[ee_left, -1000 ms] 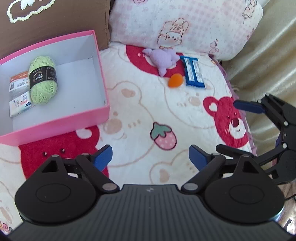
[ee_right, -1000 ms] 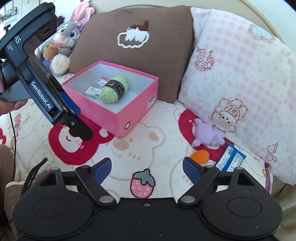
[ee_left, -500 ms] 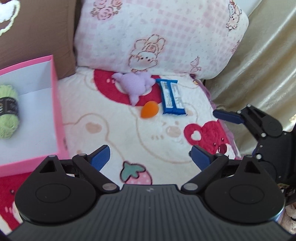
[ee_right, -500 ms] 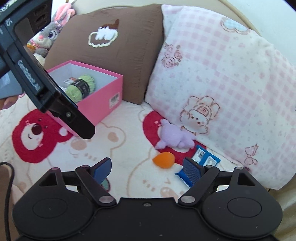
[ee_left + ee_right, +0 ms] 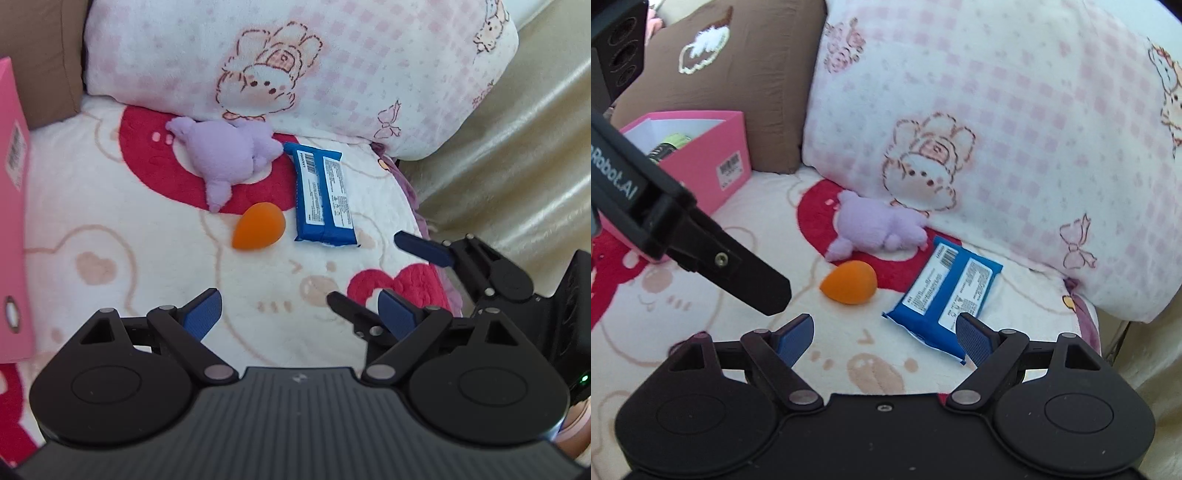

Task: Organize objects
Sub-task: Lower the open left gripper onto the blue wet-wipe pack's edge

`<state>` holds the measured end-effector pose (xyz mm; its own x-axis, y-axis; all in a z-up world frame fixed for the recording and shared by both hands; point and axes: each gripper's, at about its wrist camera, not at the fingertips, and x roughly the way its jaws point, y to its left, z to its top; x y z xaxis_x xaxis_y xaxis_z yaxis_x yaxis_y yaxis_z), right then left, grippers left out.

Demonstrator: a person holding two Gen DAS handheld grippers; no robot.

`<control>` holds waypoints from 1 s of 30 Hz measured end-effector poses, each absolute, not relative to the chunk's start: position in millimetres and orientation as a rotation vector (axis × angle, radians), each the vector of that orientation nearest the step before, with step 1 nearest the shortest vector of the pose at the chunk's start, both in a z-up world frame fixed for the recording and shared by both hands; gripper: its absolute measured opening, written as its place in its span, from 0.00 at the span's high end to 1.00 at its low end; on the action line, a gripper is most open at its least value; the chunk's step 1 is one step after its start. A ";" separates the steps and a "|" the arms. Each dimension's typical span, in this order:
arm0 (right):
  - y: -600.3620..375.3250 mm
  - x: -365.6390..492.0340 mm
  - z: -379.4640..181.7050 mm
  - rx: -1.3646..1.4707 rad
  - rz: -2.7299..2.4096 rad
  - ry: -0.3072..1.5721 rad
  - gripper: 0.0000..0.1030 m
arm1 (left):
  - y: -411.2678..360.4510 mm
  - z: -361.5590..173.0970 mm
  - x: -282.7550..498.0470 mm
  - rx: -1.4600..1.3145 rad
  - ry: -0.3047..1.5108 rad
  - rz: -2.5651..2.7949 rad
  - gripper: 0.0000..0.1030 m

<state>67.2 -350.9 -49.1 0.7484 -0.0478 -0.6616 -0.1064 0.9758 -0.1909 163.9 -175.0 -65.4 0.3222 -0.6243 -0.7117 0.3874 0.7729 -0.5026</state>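
On the bear-print blanket [image 5: 110,206] lie a purple plush toy [image 5: 229,158] [image 5: 875,229], an orange egg-shaped sponge [image 5: 258,227] [image 5: 849,282] and a blue snack packet [image 5: 321,195] [image 5: 945,299]. My left gripper [image 5: 299,302] hovers short of the sponge, its jaws closing a little with nothing between them. My right gripper [image 5: 883,325] [image 5: 364,266] is open and empty, and the packet's near end lies just ahead of its right fingertip. The pink box [image 5: 709,162] [image 5: 11,206] stands to the left, with green yarn [image 5: 670,146] inside.
A pink checked pillow [image 5: 295,66] leans right behind the three objects, and a brown pillow [image 5: 738,74] stands behind the box. The blanket ends at the right against a beige sofa side [image 5: 517,166]. One left gripper finger [image 5: 753,280] crosses the right wrist view.
Both grippers have moved right and down toward the plush, sponge and packet, which now look larger. The pink box has slid to the left edge of both views.
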 end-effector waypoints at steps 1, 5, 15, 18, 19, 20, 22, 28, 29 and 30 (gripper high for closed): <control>-353.3 70.6 -53.2 -0.224 0.028 0.734 0.16 | -178.4 -70.5 166.3 -0.268 1.053 -0.672 0.11; -369.2 78.4 -63.5 -0.194 -0.020 0.744 0.16 | -190.7 -89.1 173.1 -0.297 1.072 -0.679 0.16; -375.4 88.0 -100.1 -0.299 -0.049 0.784 0.17 | -219.4 -108.7 186.1 -0.353 1.012 -0.702 0.36; -377.8 90.5 -102.7 -0.296 -0.053 0.774 0.18 | -225.1 -114.4 189.9 -0.372 1.008 -0.693 0.40; -379.2 91.1 -103.3 -0.290 -0.055 0.766 0.18 | -226.8 -116.4 191.2 -0.374 1.006 -0.688 0.41; -380.8 92.1 -104.5 -0.286 -0.057 0.759 0.18 | -228.1 -118.5 192.6 -0.376 1.003 -0.684 0.44; -385.1 92.9 -109.4 -0.279 -0.061 0.743 0.19 | -230.3 -122.7 195.3 -0.382 1.005 -0.670 0.48; -405.5 97.7 -124.5 -0.188 -0.052 0.729 0.23 | -236.3 -130.5 202.6 -0.373 0.983 -0.641 0.63; -407.8 97.4 -124.4 -0.164 -0.044 0.726 0.23 | -236.9 -130.5 203.6 -0.364 0.973 -0.633 0.64; -410.3 98.3 -124.0 -0.139 -0.037 0.723 0.23 | -237.3 -130.5 204.9 -0.359 0.961 -0.627 0.65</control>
